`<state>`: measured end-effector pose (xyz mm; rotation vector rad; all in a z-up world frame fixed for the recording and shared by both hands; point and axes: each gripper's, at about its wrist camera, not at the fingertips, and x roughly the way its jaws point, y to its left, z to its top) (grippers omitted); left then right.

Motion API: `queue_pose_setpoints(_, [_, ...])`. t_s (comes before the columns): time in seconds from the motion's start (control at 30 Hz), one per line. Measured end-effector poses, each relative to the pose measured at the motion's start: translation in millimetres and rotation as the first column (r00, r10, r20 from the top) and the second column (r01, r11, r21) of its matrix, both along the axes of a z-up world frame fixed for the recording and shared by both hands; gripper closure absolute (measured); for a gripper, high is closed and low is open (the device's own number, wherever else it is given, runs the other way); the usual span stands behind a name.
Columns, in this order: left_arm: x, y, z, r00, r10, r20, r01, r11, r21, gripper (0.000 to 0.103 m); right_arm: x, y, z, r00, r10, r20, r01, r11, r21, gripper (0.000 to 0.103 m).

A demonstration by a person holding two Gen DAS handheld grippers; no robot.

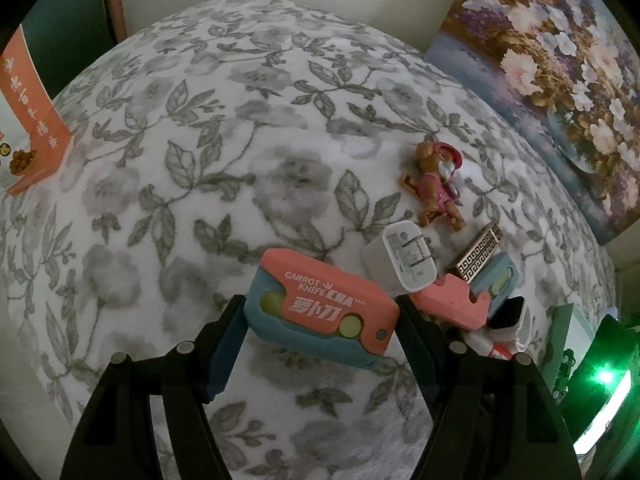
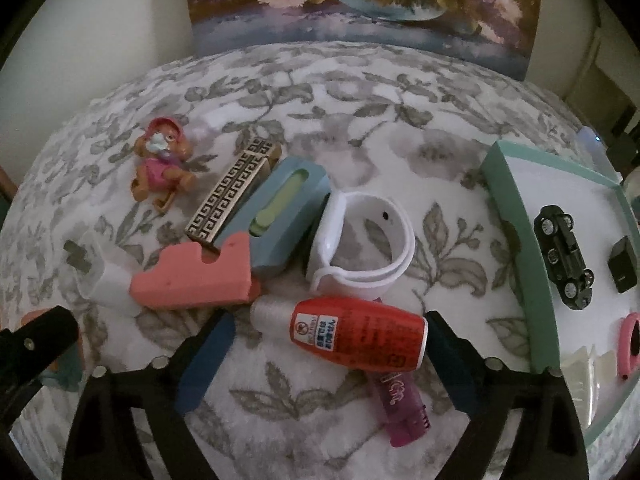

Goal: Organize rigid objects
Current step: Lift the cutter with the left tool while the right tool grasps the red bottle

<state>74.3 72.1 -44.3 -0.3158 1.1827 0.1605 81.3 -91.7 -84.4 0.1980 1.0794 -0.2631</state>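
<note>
My left gripper (image 1: 320, 322) is shut on a pink and teal carrot-knife toy (image 1: 320, 308), held just above the floral cloth. Behind it lie a white charger plug (image 1: 400, 258), a second carrot-knife toy (image 1: 460, 300) and a pink dog figure (image 1: 438, 184). My right gripper (image 2: 332, 344) is open around a red roll-on bottle (image 2: 360, 334) that lies on the cloth between its fingers. A pink tube (image 2: 400, 408) lies under the bottle. The second carrot-knife toy (image 2: 240, 248), a patterned metal bar (image 2: 232, 192), a white bracelet holder (image 2: 360, 248) and the dog figure (image 2: 162, 160) lie beyond.
A teal-rimmed white tray (image 2: 516, 240) at the right holds a black toy car (image 2: 564, 256), a small black cube (image 2: 622, 264), a pink ring (image 2: 630, 344) and a white comb. A floral painting (image 2: 360, 0) leans on the back wall. An orange box (image 1: 28, 120) stands at the left.
</note>
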Motion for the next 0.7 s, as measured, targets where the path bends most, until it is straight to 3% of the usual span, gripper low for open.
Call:
queue_pose_setpoints(0.13, [-0.8,1.9,1.2,1.0,0.006,0.002,-0.006,1.0,0.001,0.029,-0.2,2.5,3.6,1.0,0.008,0.015,-0.008,1.0,-0.002,0.024])
queue_pose_setpoints(0.7, [-1.8,-11.8,11.5,0.999,-0.018,0.03,0.018,1.0,0.005,0.029,-10.5,-22.4,25.7,0.999,-0.007,0.051,0.002,0.995,0.102,0.024])
